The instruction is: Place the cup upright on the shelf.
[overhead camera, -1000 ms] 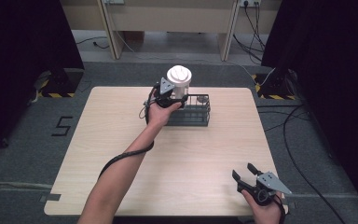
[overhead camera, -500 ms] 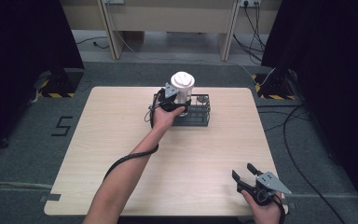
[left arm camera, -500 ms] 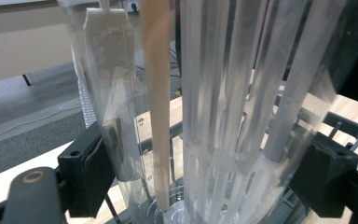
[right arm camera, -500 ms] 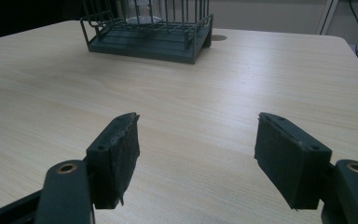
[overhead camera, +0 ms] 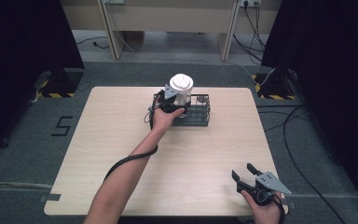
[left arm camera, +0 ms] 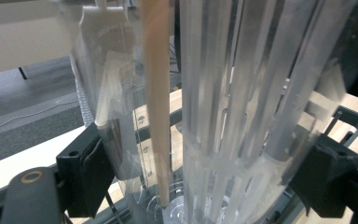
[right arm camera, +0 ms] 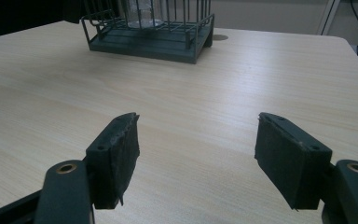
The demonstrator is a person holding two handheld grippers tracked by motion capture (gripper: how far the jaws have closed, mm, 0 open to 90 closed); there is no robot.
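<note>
Since a second ago the left gripper (overhead camera: 175, 103) has carried the jar (overhead camera: 182, 88) a little to the right, so that it now stands over the left half of the rack (overhead camera: 200, 115) rather than at its left end; the right gripper (overhead camera: 245, 177) has not shifted.

High view: the rack sits near the far edge of the table (overhead camera: 98, 140), about midway along it. The jar is clear, upright, with a white lid, and the left gripper pinches it from the near side. Whether its base rests on the rack floor cannot be told here. The right gripper rests near the table's near right corner, jaws spread, holding nothing.

Left gripper view: both black pads (left arm camera: 91, 172) press against the ribbed clear wall of the jar (left arm camera: 223, 116), one on each side. A wooden stick (left arm camera: 156, 93) stands inside the jar, nearly upright. The dark rack rim (left arm camera: 354, 119) shows beyond the jar at right.

Right gripper view: the two pads (right arm camera: 116, 156) stand wide apart over bare table (right arm camera: 191, 93). Well ahead, the rack (right arm camera: 149, 37) stands with the jar's clear base (right arm camera: 142, 16) inside its bars.
</note>
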